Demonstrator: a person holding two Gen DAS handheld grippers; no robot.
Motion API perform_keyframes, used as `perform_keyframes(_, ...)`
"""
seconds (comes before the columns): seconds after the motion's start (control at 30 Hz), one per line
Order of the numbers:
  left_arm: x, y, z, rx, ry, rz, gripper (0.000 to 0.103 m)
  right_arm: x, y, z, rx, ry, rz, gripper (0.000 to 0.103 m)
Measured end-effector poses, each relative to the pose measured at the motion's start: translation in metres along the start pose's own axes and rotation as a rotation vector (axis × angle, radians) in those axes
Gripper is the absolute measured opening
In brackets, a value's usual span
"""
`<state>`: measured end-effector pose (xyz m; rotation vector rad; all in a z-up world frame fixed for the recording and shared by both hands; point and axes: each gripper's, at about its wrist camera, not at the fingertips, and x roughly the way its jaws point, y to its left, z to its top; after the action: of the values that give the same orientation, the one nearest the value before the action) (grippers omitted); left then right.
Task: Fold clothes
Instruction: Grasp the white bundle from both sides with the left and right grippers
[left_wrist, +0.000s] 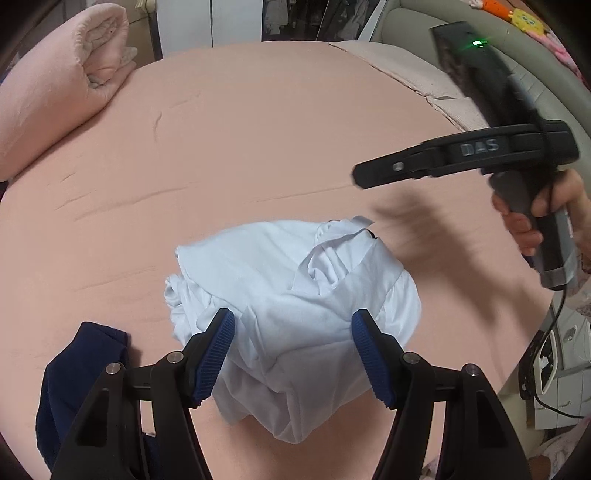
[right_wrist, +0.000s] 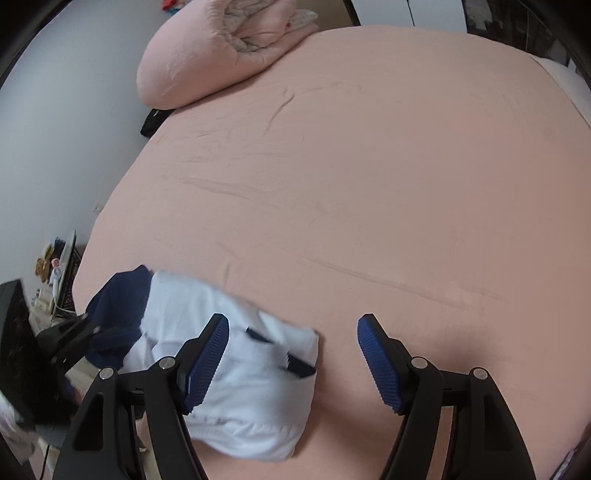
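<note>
A crumpled white shirt (left_wrist: 295, 314) lies on the pink bed (left_wrist: 258, 147) beside a navy garment (left_wrist: 85, 369). The left claw (left_wrist: 292, 332) hangs spread wide above the shirt, grasping nothing. The right claw (right_wrist: 293, 332) is likewise released, over bare sheet just beside the shirt.

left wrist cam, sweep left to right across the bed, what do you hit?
Navy garment → white shirt → right hand-held gripper, open, above the bed → hand holding it. The rolled pink quilt sits far left, further back.

White shirt (left_wrist: 295, 314), navy garment (left_wrist: 74, 387), pink bedsheet (left_wrist: 258, 147)
</note>
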<state>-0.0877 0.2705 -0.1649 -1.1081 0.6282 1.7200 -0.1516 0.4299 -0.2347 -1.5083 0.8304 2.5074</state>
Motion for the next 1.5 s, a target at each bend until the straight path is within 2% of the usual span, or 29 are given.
perform_keyframes(0.07, -0.002, -0.001, 0.002, 0.01, -0.007, 0.024, 0.064, 0.009, 0.002, 0.001, 0.016, 0.032, 0.039, 0.07)
perform_keyframes(0.13, -0.002, 0.0, 0.003, 0.029, -0.015, 0.069, 0.064, 0.018, 0.006, 0.0, 0.022, 0.063, 0.057, 0.062)
perform_keyframes(0.23, 0.006, 0.009, 0.003, 0.012, 0.008, 0.106, 0.064, 0.033, 0.015, -0.007, -0.015, 0.126, 0.018, 0.06)
perform_keyframes(0.33, 0.01, 0.021, 0.0, -0.022, 0.019, 0.106, 0.064, 0.047, 0.017, -0.018, -0.043, 0.213, -0.076, 0.06)
perform_keyframes(0.4, 0.016, 0.025, -0.001, -0.015, 0.02, 0.146, 0.066, 0.054, 0.012, -0.024, -0.023, 0.249, -0.079, 0.06)
perform_keyframes(0.53, 0.023, 0.037, -0.004, -0.01, 0.007, 0.219, 0.067, 0.061, -0.006, -0.031, 0.083, 0.291, -0.015, 0.06)
perform_keyframes(0.7, 0.024, 0.049, -0.013, -0.125, 0.005, 0.172, 0.067, 0.056, -0.001, -0.038, 0.063, 0.275, 0.015, 0.06)
perform_keyframes(0.8, 0.011, 0.051, -0.017, -0.2, -0.014, 0.113, 0.067, 0.046, 0.0, -0.041, 0.046, 0.208, 0.051, 0.062)
perform_keyframes(0.87, 0.002, 0.055, -0.021, -0.274, -0.01, 0.054, 0.068, 0.04, -0.011, -0.044, 0.096, 0.172, 0.104, 0.07)
perform_keyframes(0.9, -0.003, 0.058, -0.024, -0.318, -0.013, -0.004, 0.07, 0.037, -0.018, -0.046, 0.134, 0.159, 0.133, 0.074)
perform_keyframes(0.97, -0.014, 0.063, -0.031, -0.379, -0.033, -0.087, 0.083, 0.032, -0.035, -0.053, 0.219, 0.136, 0.21, 0.074)
perform_keyframes(1.0, -0.019, 0.064, -0.035, -0.393, -0.048, -0.112, 0.084, 0.031, -0.043, -0.057, 0.255, 0.128, 0.251, 0.075)
perform_keyframes(1.1, -0.023, 0.06, -0.046, -0.372, -0.062, -0.11, 0.084, 0.028, -0.063, -0.07, 0.345, 0.098, 0.334, 0.077)
perform_keyframes(1.17, -0.02, 0.06, -0.055, -0.384, -0.052, -0.143, 0.084, 0.03, -0.074, -0.08, 0.398, 0.084, 0.37, 0.078)
perform_keyframes(1.23, -0.017, 0.061, -0.061, -0.409, -0.045, -0.177, 0.084, 0.034, -0.082, -0.09, 0.455, 0.086, 0.418, 0.078)
perform_keyframes(1.37, -0.003, 0.071, -0.061, -0.498, -0.05, -0.249, 0.085, 0.044, -0.094, -0.112, 0.603, 0.091, 0.568, 0.079)
perform_keyframes(1.5, 0.006, 0.068, -0.065, -0.548, -0.035, -0.272, 0.086, 0.04, -0.093, -0.122, 0.618, 0.045, 0.559, 0.079)
